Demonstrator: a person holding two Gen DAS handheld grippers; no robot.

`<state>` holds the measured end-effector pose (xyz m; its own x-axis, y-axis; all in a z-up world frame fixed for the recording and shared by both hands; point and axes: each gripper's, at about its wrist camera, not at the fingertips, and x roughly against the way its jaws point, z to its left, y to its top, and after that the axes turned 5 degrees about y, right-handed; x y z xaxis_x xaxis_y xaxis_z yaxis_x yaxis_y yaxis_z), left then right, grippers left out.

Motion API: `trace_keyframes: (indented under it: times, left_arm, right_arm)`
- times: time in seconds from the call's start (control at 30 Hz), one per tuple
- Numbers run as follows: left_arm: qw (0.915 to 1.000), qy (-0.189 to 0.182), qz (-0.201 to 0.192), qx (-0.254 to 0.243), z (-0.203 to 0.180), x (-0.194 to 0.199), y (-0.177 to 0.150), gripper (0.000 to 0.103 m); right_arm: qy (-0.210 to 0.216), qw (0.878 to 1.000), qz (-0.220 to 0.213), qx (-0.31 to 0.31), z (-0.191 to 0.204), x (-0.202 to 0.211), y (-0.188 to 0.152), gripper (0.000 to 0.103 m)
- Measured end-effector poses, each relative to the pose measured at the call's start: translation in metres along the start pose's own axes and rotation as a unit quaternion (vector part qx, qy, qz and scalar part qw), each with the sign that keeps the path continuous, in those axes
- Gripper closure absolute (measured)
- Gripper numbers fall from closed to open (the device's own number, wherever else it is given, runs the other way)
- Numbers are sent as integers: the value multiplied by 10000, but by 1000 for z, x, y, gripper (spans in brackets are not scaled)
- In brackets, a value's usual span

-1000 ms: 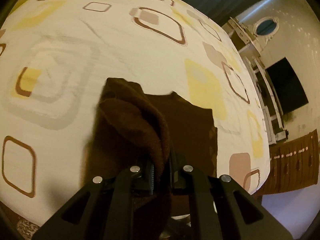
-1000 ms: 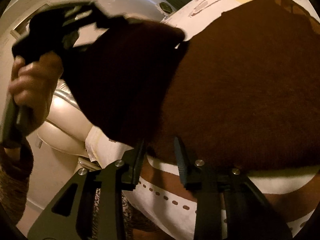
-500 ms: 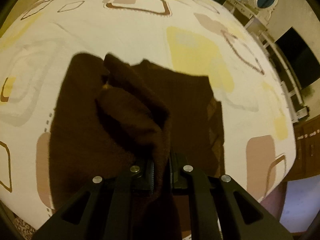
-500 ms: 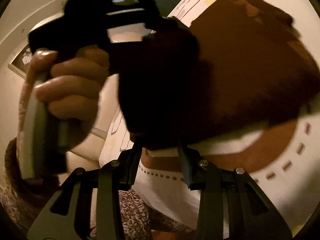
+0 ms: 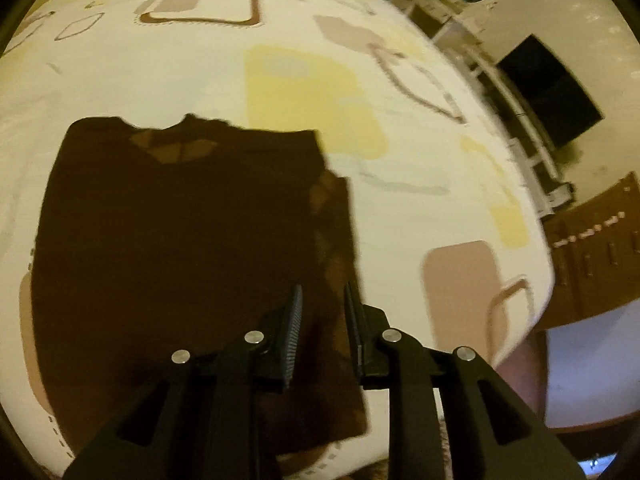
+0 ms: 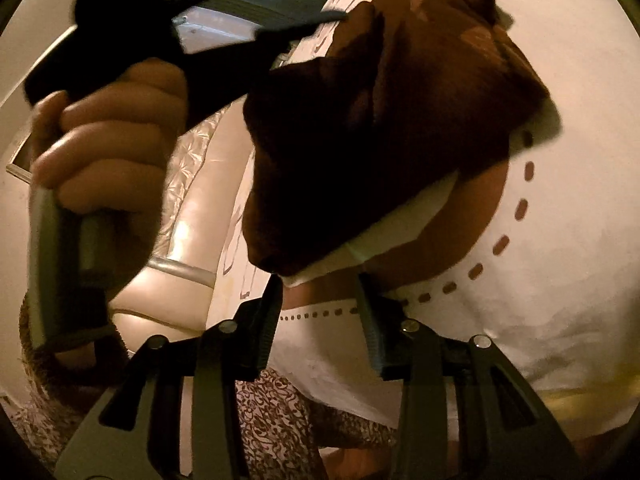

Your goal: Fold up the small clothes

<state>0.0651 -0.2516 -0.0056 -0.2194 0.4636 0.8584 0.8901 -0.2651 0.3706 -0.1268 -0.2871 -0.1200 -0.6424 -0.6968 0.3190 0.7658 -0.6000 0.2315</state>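
Observation:
A small dark brown garment (image 5: 180, 240) lies flat on the patterned bedsheet (image 5: 200, 72), a folded strip along its right side. My left gripper (image 5: 320, 308) is open just above the garment's near right edge, holding nothing. In the right wrist view the garment (image 6: 380, 140) lies folded near the bed's edge. My right gripper (image 6: 320, 292) is open and empty, just short of the garment's near corner. The left gripper's black body and the hand holding it (image 6: 108, 140) fill that view's upper left.
The bed's right edge (image 5: 540, 280) drops off to a brown bed skirt. White shelving (image 5: 520, 152) and a dark screen (image 5: 548, 92) stand along the far wall. A padded cream headboard (image 6: 180, 248) is beside the bed in the right wrist view.
My left gripper has opened and let go of the brown cloth, which now lies flat on the garment. My right gripper stays open and has drawn back from the garment.

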Motion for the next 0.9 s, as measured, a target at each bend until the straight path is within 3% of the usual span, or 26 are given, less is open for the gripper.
trace_keyframes:
  times: [0.13,0.27,0.33,0.37,0.47,0.57,0.7,0.73,0.8,0.9]
  left_arm:
    - [9985,-81,-504,-216,3,37,-5,48]
    - [9946,139,-1010,-197,41,75,-14,46]
    - [9910,362,-1290,6,75,90,-23,35]
    - [9885,512,-1419,125,94,95,-29,34]
    - [9836,837,-1546,403,139,99,-47,34]
    - [9828,907,-1474,645,171,91,-61,34]
    - [9837,681,-1390,918,192,82,-72,34]
    - [9843,587,-1366,956,192,78,-73,34]
    - [9849,463,-1353,974,191,73,-75,34]
    - [9860,351,-1270,1018,187,65,-75,34]
  right_arm:
    - [-76,9999,57,-33,2,1,1,62]
    - [-396,9988,207,180,10,4,1,62]
    - [-516,9979,258,304,18,6,1,61]
    - [-567,9972,287,388,26,7,2,61]
    - [-876,9932,485,598,43,3,2,59]
    - [-839,9927,590,636,53,16,7,59]
    - [-321,9989,35,347,55,55,48,52]
    - [-254,9991,-102,312,58,61,64,42]
    - [-272,9988,-321,236,56,63,101,36]
    - [-577,9974,-365,245,46,47,153,36]
